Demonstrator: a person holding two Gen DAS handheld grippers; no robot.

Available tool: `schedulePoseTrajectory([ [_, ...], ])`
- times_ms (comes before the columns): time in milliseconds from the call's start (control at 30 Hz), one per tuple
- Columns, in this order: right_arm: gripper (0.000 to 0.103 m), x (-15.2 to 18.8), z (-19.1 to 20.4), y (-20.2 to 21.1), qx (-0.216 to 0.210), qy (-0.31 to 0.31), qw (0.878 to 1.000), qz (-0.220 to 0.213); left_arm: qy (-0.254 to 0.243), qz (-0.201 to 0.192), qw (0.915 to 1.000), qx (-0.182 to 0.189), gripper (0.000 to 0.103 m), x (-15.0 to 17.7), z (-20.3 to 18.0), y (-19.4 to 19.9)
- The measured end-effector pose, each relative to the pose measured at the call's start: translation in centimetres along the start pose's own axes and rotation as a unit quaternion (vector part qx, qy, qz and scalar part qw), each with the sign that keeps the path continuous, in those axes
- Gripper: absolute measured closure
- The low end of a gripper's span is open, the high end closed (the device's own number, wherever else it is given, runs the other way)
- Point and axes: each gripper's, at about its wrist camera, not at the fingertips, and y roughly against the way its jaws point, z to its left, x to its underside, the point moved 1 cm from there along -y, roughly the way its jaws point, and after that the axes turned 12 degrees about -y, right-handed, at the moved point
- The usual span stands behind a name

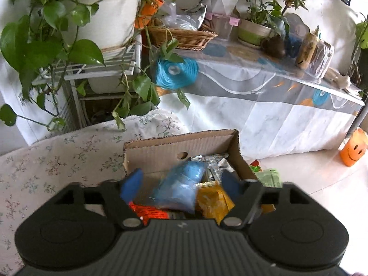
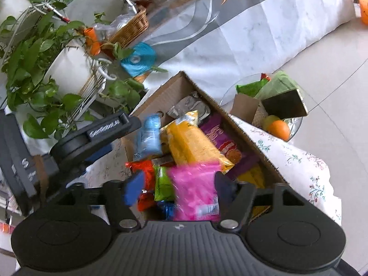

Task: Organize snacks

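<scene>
An open cardboard box [image 1: 158, 154] [image 2: 248, 138] holds several snack packets. My left gripper [image 1: 181, 185] is open over the box; a blurred blue packet [image 1: 181, 188] lies between its blue fingers, not pinched, and shows in the right wrist view [image 2: 149, 135] just beyond the left gripper's tip. My right gripper [image 2: 177, 187] is open above the box's near end, with a blurred pink packet [image 2: 195, 193] between its fingers, not pinched. A long yellow packet [image 2: 191, 140] [image 1: 214, 200], a purple packet [image 2: 220, 138], an orange-red packet [image 2: 142, 170] [image 1: 147, 212], a green packet [image 2: 162, 186] and a silver packet [image 2: 191, 105] [image 1: 214, 163] lie in the box.
The box sits on a floral cloth [image 1: 57, 156] [image 2: 299, 161]. A glass dish [image 2: 296, 122] right of it holds green packets, a small carton and an orange. Potted plants on a white rack [image 1: 103, 66] stand left. A covered table [image 1: 264, 69] with a wicker basket [image 1: 184, 36] stands behind.
</scene>
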Motion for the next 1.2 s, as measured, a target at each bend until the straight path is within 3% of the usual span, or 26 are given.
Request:
schedulePoseTrajectory([
  [233,0.018,-0.3,0.1,0.2,0.011,0.006,1.000,-0.014,-0.042,0.012,0.9987,-0.026,0.012,0.6,-0.6,1.2],
  [467,0.013,-0.6,0.3,0.4,0.024,0.019,0.999,-0.029,-0.012,0.031,0.9990,-0.031,0.010,1.7,0.5,2.2],
  [967,0.008,-1.5,1.0,-0.3,0.072,0.060,0.994,-0.055,-0.012,0.070,0.9948,-0.073,0.008,3.5,1.7,3.2],
  [1200,0.005,-1.3,1.6,-0.7,0.100,0.100,0.988,-0.063,0.000,0.081,0.9938,-0.076,0.004,4.2,2.4,4.1],
])
